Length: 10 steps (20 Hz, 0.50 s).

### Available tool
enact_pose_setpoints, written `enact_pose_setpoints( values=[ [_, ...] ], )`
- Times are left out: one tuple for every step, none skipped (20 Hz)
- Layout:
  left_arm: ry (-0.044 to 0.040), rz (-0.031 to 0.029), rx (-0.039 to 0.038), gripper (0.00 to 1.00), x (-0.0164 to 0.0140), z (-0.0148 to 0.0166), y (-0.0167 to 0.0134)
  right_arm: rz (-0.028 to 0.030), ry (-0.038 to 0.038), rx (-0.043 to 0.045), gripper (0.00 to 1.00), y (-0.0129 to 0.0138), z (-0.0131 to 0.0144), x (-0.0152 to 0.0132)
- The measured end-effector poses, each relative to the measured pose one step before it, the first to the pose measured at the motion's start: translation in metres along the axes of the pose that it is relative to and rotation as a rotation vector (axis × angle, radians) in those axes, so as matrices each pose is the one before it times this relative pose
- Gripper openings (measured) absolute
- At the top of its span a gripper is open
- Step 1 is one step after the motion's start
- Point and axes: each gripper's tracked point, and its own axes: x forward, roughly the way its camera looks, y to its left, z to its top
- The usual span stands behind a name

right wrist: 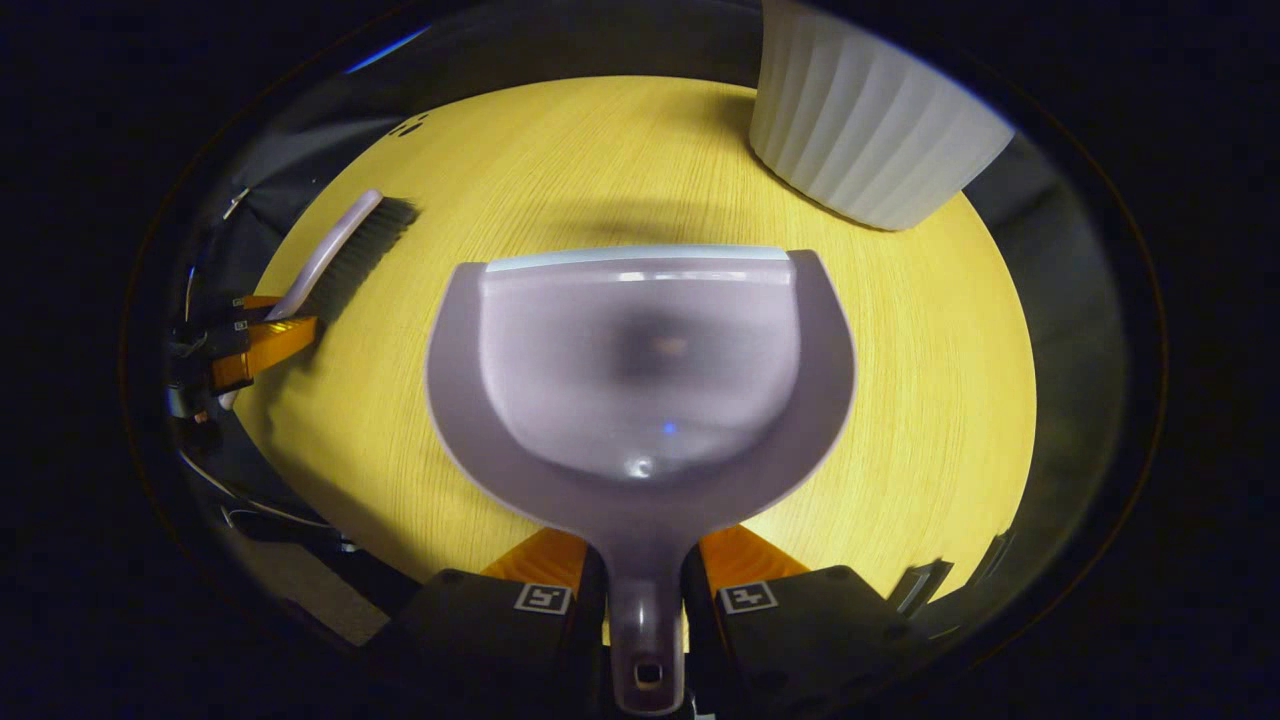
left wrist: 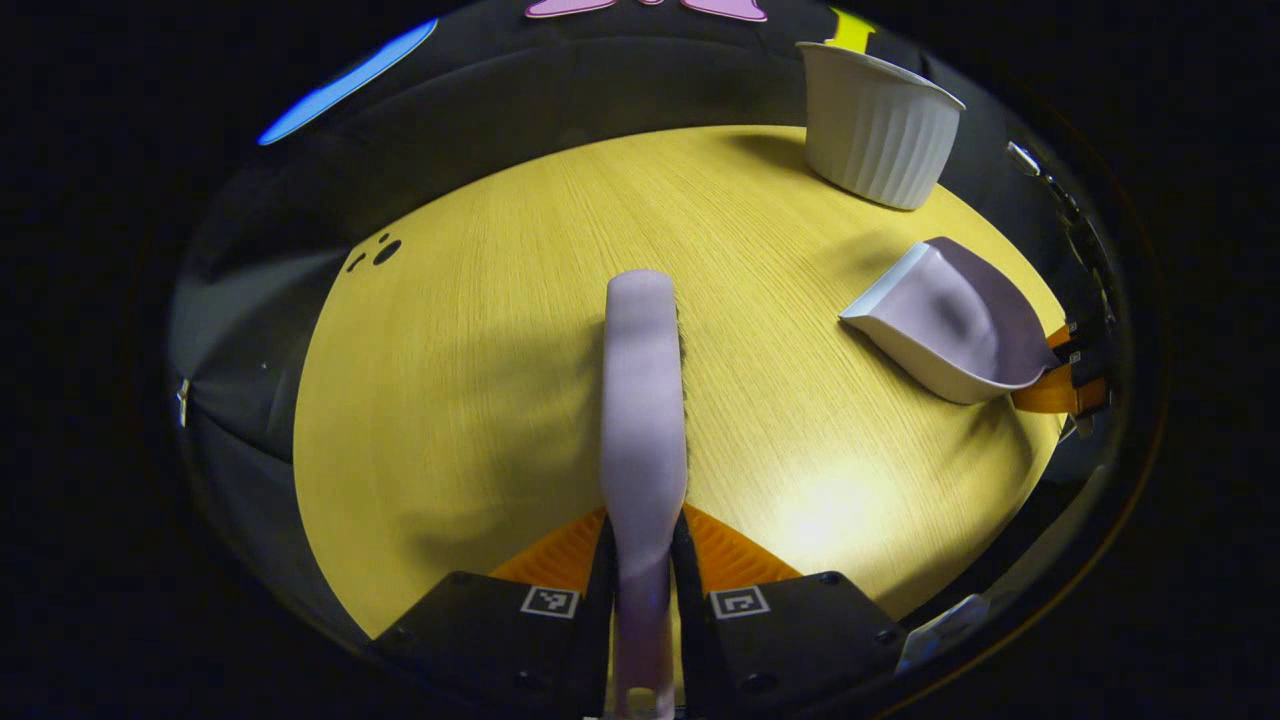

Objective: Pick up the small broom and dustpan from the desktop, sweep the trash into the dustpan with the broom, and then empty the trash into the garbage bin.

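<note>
In the left gripper view my left gripper (left wrist: 643, 560) is shut on the handle of the small lilac broom (left wrist: 643, 400), which points forward over the wooden desktop (left wrist: 480, 380). My right gripper (right wrist: 643, 580) is shut on the handle of the lilac dustpan (right wrist: 640, 370), held level above the desktop (right wrist: 920, 400); the pan looks empty. The dustpan (left wrist: 945, 320) also appears at the right of the left gripper view, with the right gripper (left wrist: 1065, 385) behind it. The broom (right wrist: 340, 250) and left gripper (right wrist: 255, 345) show at the left of the right gripper view. I see no trash on the desktop.
A white ribbed bin (left wrist: 875, 125) stands at the far right of the desktop, close ahead of the dustpan in the right gripper view (right wrist: 865, 120). A few small dark holes (left wrist: 380, 250) mark the desktop's far left. Dark booth cloth surrounds the table.
</note>
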Motion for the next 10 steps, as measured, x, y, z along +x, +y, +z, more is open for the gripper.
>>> enact_pose_setpoints(
  values=[
    [-0.00132, 0.00497, 0.00571, 0.31, -0.00348, 0.0, 0.00028, 0.00329, -0.00215, -0.0068, 0.4, -0.00031, -0.00115, -0.00335],
    [-0.00193, 0.00437, 0.00218, 0.3, -0.00503, -0.00028, -0.00109, 0.00597, -0.00844, -0.00221, 0.39, 0.00115, -0.00129, -0.00772],
    [-0.00357, 0.00577, 0.00123, 0.3, -0.00534, -0.00023, -0.00021, 0.00636, -0.00904, -0.00005, 0.39, 0.0005, -0.00062, -0.00812],
    [-0.00472, 0.00618, 0.00317, 0.34, -0.00674, -0.00088, 0.00059, 0.00808, -0.01225, 0.00302, 0.42, 0.00078, -0.00034, -0.00867],
    [-0.00972, 0.00875, 0.00281, 0.34, -0.00699, 0.00034, 0.0006, 0.00613, -0.01998, 0.00654, 0.43, 0.00106, 0.00131, -0.01144],
    [-0.01202, 0.00462, 0.00215, 0.34, -0.0082, 0.00114, 0.0003, 0.00503, -0.01972, 0.00867, 0.43, -0.001, 0.00135, -0.0117],
    [-0.01388, 0.00451, 0.00356, 0.34, -0.01008, -0.00128, 0.00463, 0.00717, -0.01965, 0.00972, 0.35, 0.001, 0.00108, -0.01101],
    [-0.01484, 0.00357, -0.00016, 0.33, -0.00884, 0.00137, 0.00032, 0.0074, -0.0256, 0.01537, 0.39, 0.00182, 0.00303, -0.01098],
    [-0.01987, 0.00314, -0.00277, 0.34, -0.00861, 0.00222, 0.00267, 0.00838, -0.02823, 0.0173, 0.43, 0.00239, 0.00452, -0.00975],
    [-0.02099, 0.00049, -0.00674, 0.33, -0.00834, 0.00487, 0.00089, 0.00674, -0.03518, 0.01359, 0.37, 0.00309, 0.0055, -0.00839]
  ],
)
